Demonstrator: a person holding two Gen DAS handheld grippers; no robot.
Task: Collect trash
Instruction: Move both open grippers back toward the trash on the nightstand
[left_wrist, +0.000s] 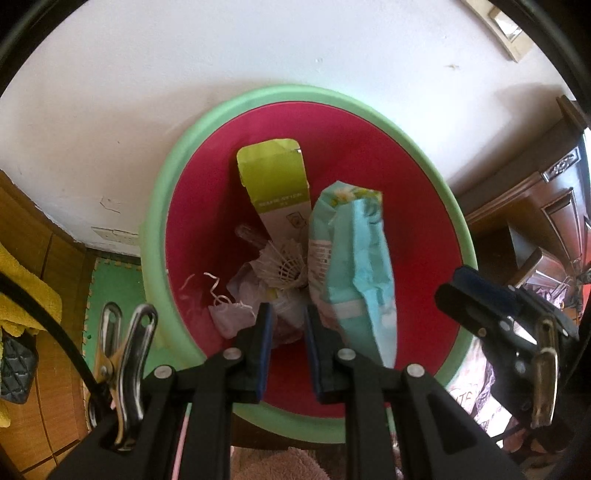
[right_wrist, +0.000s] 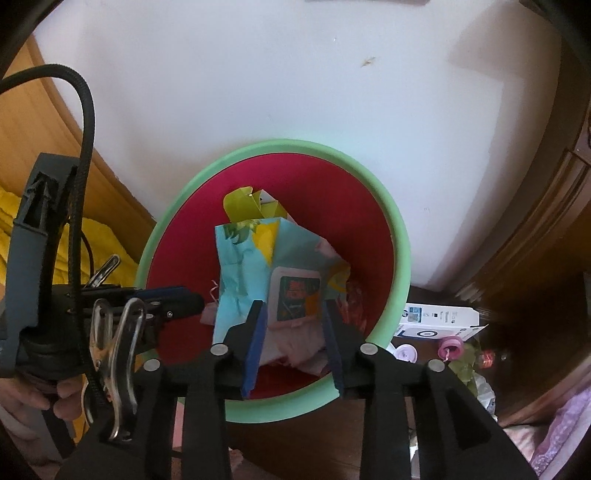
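A round bin with a green rim (left_wrist: 173, 177) and red inside stands against a white wall; it also shows in the right wrist view (right_wrist: 400, 236). In it lie a lime green carton (left_wrist: 271, 177), a light blue wrapper (left_wrist: 354, 258), a shuttlecock (left_wrist: 284, 264) and crumpled paper (left_wrist: 231, 317). My left gripper (left_wrist: 288, 347) hovers over the bin's near side, open and empty. My right gripper (right_wrist: 293, 341) is open above the bin, the blue wrapper (right_wrist: 255, 266) lying loose between and beyond its fingers. The right gripper also shows in the left wrist view (left_wrist: 491, 314).
A wooden cabinet (left_wrist: 535, 206) stands right of the bin. A yellow cloth (left_wrist: 22, 295) lies at the left on wooden furniture. A white box (right_wrist: 439, 319) and small pink items (right_wrist: 450, 347) sit on the floor at the right. A green mat (left_wrist: 110, 284) lies left of the bin.
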